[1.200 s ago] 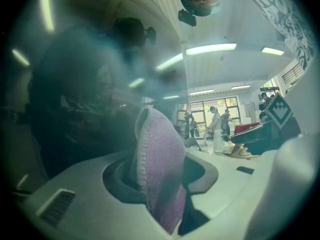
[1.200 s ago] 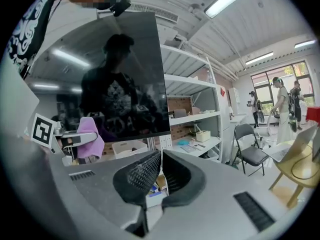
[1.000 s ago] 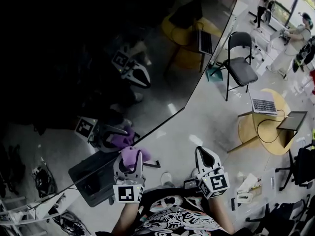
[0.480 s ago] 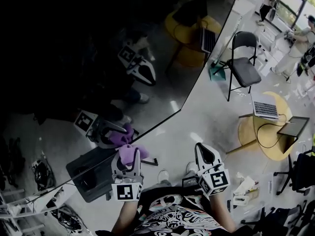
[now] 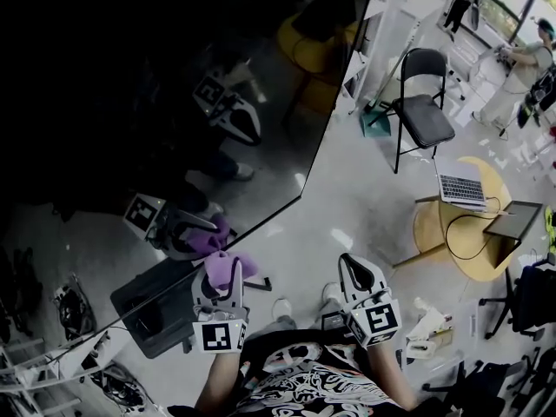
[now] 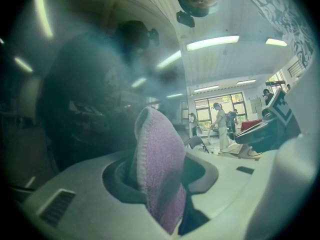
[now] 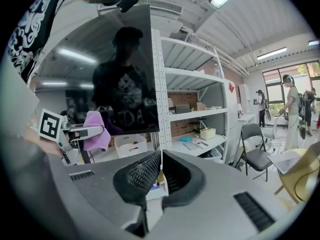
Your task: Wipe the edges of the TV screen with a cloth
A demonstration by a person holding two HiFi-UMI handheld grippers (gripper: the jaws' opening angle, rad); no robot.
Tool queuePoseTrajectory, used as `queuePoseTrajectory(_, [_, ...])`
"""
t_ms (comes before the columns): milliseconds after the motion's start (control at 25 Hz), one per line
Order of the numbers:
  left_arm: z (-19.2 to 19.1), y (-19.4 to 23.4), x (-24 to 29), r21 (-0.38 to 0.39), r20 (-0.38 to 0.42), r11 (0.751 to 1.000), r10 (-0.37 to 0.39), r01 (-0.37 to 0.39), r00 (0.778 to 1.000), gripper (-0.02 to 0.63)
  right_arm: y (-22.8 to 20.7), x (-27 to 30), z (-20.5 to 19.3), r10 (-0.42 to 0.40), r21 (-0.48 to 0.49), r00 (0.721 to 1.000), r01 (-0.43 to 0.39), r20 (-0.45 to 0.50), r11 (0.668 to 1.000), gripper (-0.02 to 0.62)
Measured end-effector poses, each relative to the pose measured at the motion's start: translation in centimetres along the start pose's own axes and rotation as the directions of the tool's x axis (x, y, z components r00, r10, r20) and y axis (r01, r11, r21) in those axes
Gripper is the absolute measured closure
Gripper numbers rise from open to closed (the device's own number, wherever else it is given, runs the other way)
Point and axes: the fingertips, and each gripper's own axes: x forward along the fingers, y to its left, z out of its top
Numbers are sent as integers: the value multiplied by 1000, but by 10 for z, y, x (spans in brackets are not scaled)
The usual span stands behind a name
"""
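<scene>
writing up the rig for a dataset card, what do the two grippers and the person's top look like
The left gripper and right gripper match: light grey-white shells with dark jaw linings. Each has a white cube with black square markers at its base. The person wears a black top with white print.

The TV screen [image 5: 174, 102] fills the upper left of the head view, its lower edge slanting down to the lower left. At lower centre the cloth [image 5: 228, 269] sits between the jaws of the left gripper [image 5: 228, 278], right at that edge. The right gripper [image 5: 356, 272] is to its right, clear of the screen. A folding chair [image 5: 421, 115] stands at upper right. Below it a laptop [image 5: 460, 185] lies on a round table [image 5: 430, 224].
</scene>
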Motion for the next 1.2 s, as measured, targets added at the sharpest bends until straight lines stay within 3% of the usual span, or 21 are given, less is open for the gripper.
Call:
queuePoseTrajectory(160, [4,-15,23,13,-4,1000,-22,22,1000,431,-24,2,1,-15,11,1000,15,-6,1000,563])
queuePoseTrajectory(400, [7,-17,30,13,1,999,-30,30,1000,431,-29,-2,4,-32,21,999,32,21,999,563])
queuePoseTrajectory(520, [7,-21,33,21,-6,999,-33,33,999,431,-35,-7,1,-36,21,999,36,-11,999,563])
queuePoseTrajectory(1200, [8,-31,42,27,3,997,71,-71,998,431,-74,-33,-2,-28,9,999,28,-18,1000,563])
